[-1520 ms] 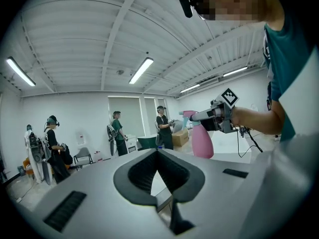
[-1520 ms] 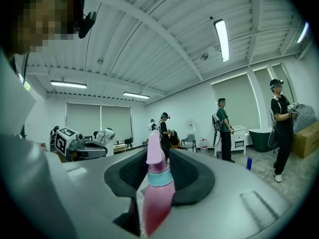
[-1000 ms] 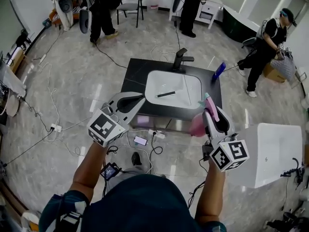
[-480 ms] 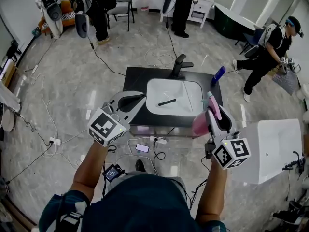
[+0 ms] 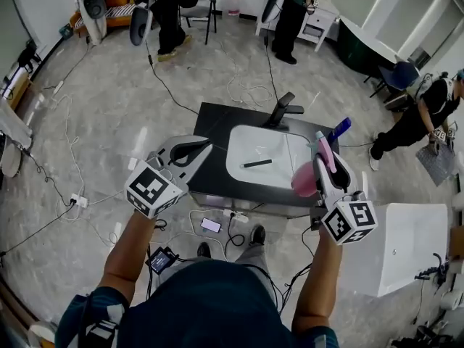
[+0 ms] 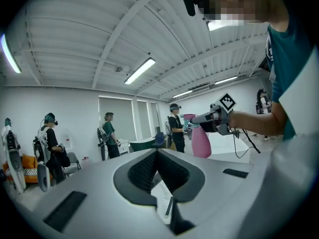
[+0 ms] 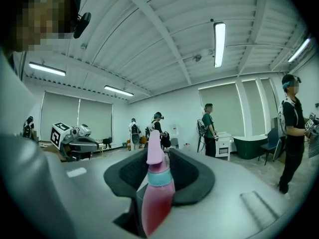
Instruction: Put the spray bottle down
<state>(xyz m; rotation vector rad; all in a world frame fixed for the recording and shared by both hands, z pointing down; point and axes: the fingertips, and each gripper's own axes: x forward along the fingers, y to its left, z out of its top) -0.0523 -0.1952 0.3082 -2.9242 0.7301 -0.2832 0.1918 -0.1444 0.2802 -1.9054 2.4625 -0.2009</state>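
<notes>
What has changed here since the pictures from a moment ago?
The person has stepped toward the black sink counter, which now looks nearer, lower and slightly turned in the head view. Nothing was taken hold of or let go. The right gripper still holds the pink spray bottle, and the left gripper stays shut and empty.

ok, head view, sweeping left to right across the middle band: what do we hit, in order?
left gripper → black tool lying in the basin → pink spray bottle → white box
</notes>
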